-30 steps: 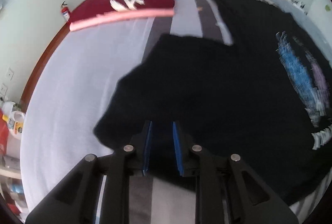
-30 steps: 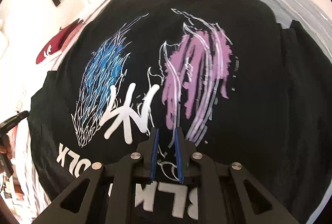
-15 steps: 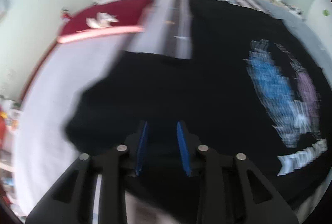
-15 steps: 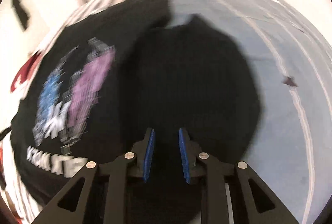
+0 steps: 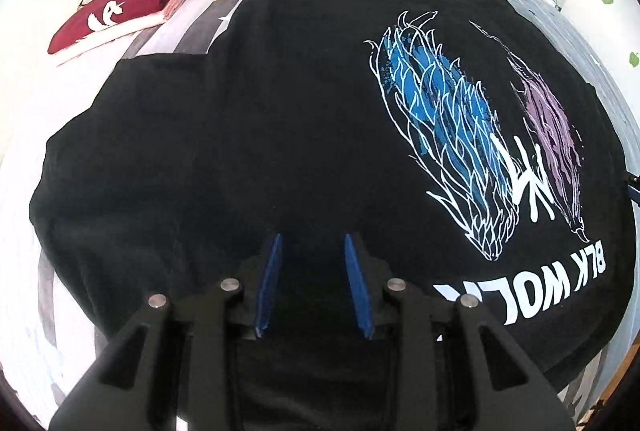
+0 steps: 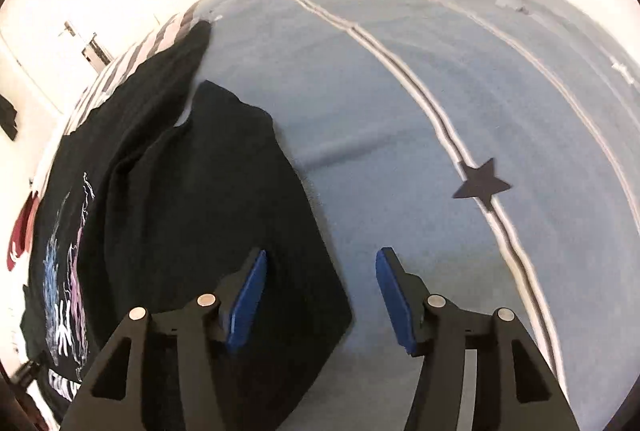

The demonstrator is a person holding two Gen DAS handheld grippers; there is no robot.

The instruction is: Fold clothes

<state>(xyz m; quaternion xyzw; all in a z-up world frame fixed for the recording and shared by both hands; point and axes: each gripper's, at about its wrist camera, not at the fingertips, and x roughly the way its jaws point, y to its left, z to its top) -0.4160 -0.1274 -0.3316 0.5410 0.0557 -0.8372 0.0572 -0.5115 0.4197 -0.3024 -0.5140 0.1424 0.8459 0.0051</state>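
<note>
Black T-shirt (image 5: 304, 103) spread flat on bed (image 6: 400, 103). Left gripper (image 5: 313, 281) slightly parted above shirt, gripping nothing. Right gripper (image 6: 320, 295) jaws opening over sleeve edge, nothing held.

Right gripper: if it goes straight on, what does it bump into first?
Probably the edge of the black T-shirt sleeve on the blue bedspread; the right gripper, jaws opening, holds nothing. Depth is unclear.

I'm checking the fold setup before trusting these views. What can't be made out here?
- Black T-shirt: near hem hidden behind the left gripper, left wrist view.
- Its print: squeezed small and blurred at the edge, right wrist view.
- Right gripper, jaws opening: whether it touches the sleeve.
</note>
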